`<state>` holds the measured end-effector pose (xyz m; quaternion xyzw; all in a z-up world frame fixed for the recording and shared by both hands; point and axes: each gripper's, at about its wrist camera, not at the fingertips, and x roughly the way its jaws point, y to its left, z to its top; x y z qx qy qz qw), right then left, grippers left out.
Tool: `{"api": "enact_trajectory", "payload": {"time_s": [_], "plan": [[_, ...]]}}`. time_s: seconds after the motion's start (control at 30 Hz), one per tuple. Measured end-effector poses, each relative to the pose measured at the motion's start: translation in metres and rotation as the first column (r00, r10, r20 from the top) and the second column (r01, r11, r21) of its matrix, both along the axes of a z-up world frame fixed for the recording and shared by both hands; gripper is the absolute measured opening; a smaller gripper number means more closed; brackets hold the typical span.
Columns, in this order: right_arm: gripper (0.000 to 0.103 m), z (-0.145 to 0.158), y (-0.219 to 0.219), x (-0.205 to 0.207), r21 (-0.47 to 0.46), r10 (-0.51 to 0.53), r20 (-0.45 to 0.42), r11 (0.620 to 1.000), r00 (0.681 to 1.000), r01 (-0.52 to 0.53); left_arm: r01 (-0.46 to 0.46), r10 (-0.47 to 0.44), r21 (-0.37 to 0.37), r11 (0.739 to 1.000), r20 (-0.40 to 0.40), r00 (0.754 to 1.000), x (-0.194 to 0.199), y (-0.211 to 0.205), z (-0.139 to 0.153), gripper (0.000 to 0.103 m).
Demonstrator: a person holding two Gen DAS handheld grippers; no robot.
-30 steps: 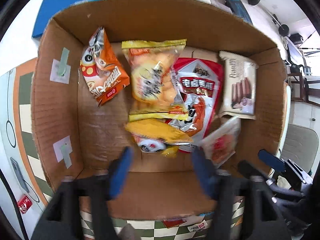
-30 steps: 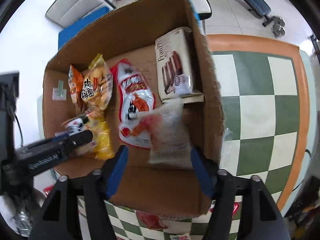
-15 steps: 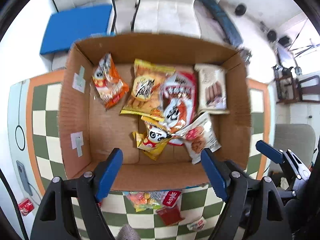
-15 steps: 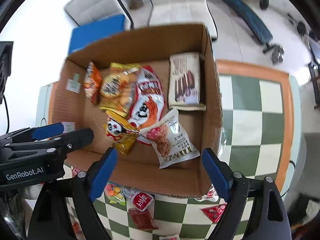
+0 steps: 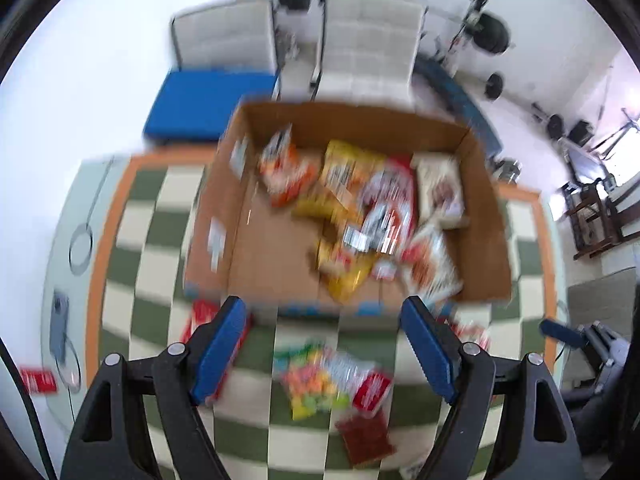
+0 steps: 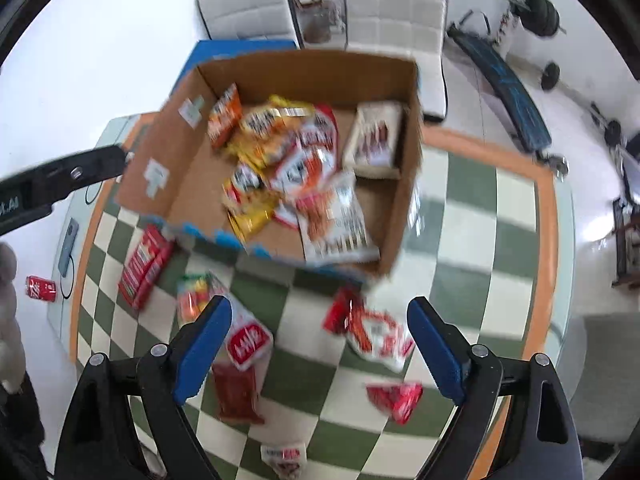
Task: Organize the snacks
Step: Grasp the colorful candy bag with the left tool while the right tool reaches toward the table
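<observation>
A cardboard box (image 5: 272, 252) (image 6: 184, 184) stands on the green-and-white checkered table and holds several snack packs, among them an orange bag (image 5: 286, 174), a yellow bag (image 6: 264, 128), a red-and-white bag (image 6: 316, 160) and a white wafer pack (image 6: 376, 136). My left gripper (image 5: 324, 344) is open and empty, high above the table in front of the box. My right gripper (image 6: 320, 344) is open and empty too. Loose snacks lie on the table: a colourful candy bag (image 5: 316, 384), a dark red pack (image 6: 236, 396), a red box (image 6: 144, 268), red-and-white bags (image 6: 376, 336).
Two white chairs (image 6: 396, 12) and a blue mat (image 5: 208, 104) stand behind the table. A red can (image 6: 40, 288) and a phone (image 6: 68, 248) sit at the table's left edge. The left gripper's arm (image 6: 60, 180) shows at left.
Both grippers have pulled up and back from the box. The white-and-red pack the right gripper held now lies in the box. The table in front has come into view.
</observation>
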<state>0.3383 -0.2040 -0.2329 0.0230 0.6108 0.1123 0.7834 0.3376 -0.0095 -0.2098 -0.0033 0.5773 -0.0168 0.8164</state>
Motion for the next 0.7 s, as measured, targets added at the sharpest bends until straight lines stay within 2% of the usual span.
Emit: {"api": "enact_trajectory", "payload": {"time_s": [0.13,0.27,0.4,0.57,0.63,0.67,0.7], "plan": [[0.092,-0.035,-0.016,-0.015,-0.006,-0.019,-0.066,1.0,0.998,0.019,-0.062,0.059,-0.02,0.998,-0.126,0.99,-0.024,0.015,-0.049,0.08],[0.091,-0.074,-0.021,-0.022,0.062,-0.021,-0.148,0.998,0.989,0.03,-0.12,0.104,-0.04,0.992,-0.284,0.953,-0.03,0.026,-0.107,0.079],[0.091,-0.105,-0.007,-0.021,0.052,-0.012,-0.2,0.998,0.98,0.023,-0.167,0.132,-0.062,0.984,-0.378,0.917,-0.025,0.029,-0.148,0.079],[0.091,-0.131,0.006,-0.023,0.049,-0.015,-0.258,0.998,0.966,0.029,-0.203,0.149,-0.075,0.976,-0.446,0.882,-0.014,0.029,-0.181,0.079],[0.091,-0.137,0.013,-0.024,0.038,-0.005,-0.269,0.999,0.963,0.015,-0.199,0.146,-0.072,0.977,-0.451,0.88,-0.013,0.027,-0.189,0.079],[0.091,-0.138,0.015,-0.025,0.033,-0.001,-0.267,0.999,0.964,0.01,-0.195,0.145,-0.069,0.978,-0.444,0.884,-0.014,0.027,-0.19,0.067],[0.091,-0.139,0.018,-0.026,0.028,0.002,-0.266,1.0,0.964,0.006,-0.19,0.147,-0.056,0.98,-0.438,0.887,-0.015,0.026,-0.189,0.065]]}}
